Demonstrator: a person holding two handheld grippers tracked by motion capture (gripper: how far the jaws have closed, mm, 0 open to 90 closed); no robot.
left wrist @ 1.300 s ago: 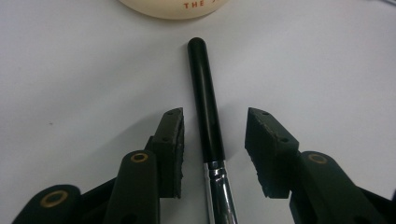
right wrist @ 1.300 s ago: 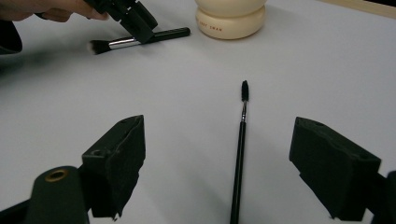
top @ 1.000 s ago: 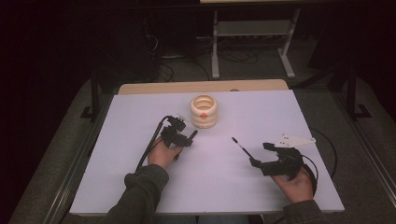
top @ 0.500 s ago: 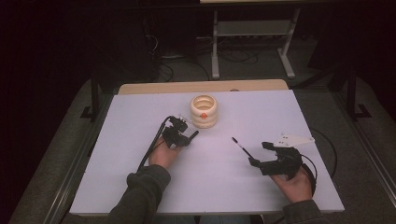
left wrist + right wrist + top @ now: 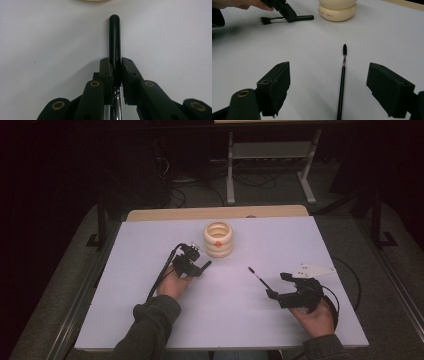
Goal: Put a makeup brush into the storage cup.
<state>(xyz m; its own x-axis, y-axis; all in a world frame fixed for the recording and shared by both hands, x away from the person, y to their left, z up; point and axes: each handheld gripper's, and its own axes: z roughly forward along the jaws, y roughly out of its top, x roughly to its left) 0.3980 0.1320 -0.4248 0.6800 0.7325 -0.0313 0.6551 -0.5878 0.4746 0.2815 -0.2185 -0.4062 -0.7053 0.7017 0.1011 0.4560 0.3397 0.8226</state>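
Note:
My left gripper has just been closing, and its jaws now pinch the black handle of a makeup brush. The brush lies flat on the white table, its handle end pointing toward a cream ribbed holder. My right gripper stands open low over the table at the right. A thin black wand brush lies on the table between its jaws, untouched, with its bristle tip pointing away.
The white table top has a wooden strip along its far edge. Beyond the table are a dark floor, cables and a metal stand. Both forearms come in from the near edge.
The left gripper's jaws have narrowed onto the brush handle. Both hands and the wand brush stay where they were.

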